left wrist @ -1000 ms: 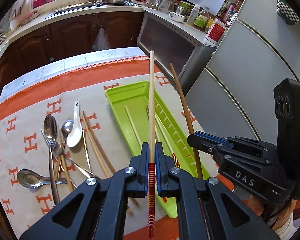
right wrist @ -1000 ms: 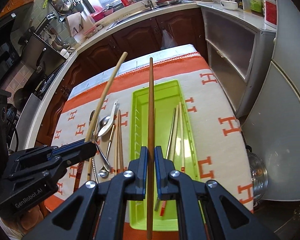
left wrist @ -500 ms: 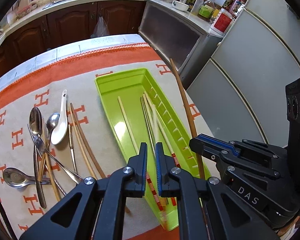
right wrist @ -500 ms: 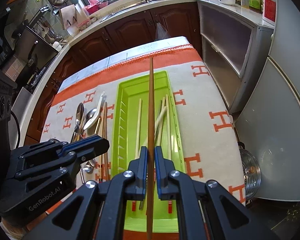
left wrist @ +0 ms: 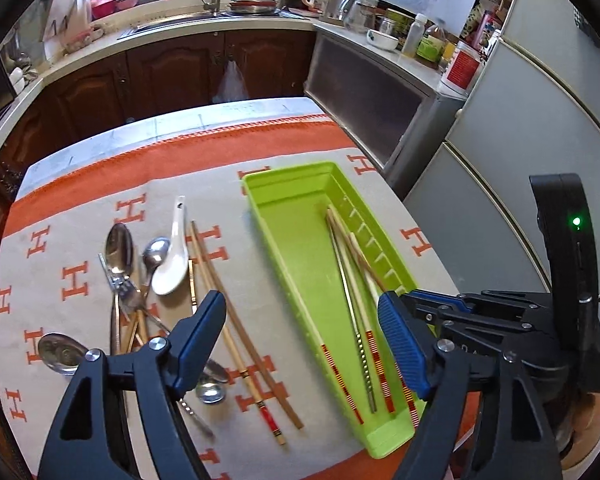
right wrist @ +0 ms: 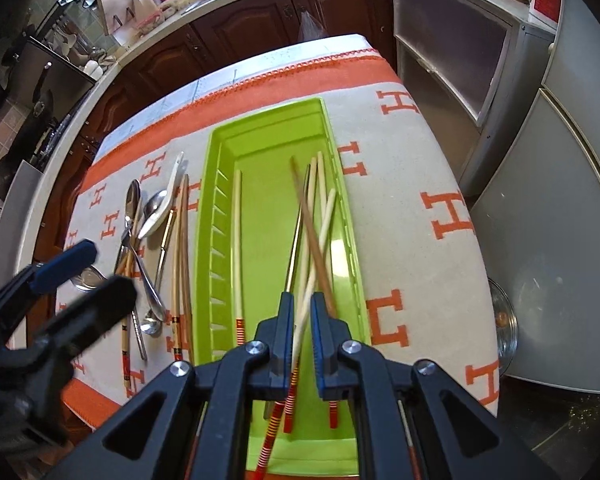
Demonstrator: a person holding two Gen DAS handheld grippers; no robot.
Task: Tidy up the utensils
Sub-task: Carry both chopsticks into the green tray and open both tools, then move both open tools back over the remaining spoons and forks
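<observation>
L claw jaws have just been opening, nothing between. R claw is nearly together at the brown chopstick end, inside the green tray; can't tell if pinched. I'd go low, let go flat, parallel w/ the rest.

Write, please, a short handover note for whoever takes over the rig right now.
Left gripper: open, jaws just opened, nothing between them, above the tray.
Right gripper: nearly shut over the tray's near end; whether it grips the brown chopstick is unclear.
Done: several pale chopsticks lie in the tray.
Left: loose chopsticks, spoons and a fork on the cloth beside the tray.
</observation>
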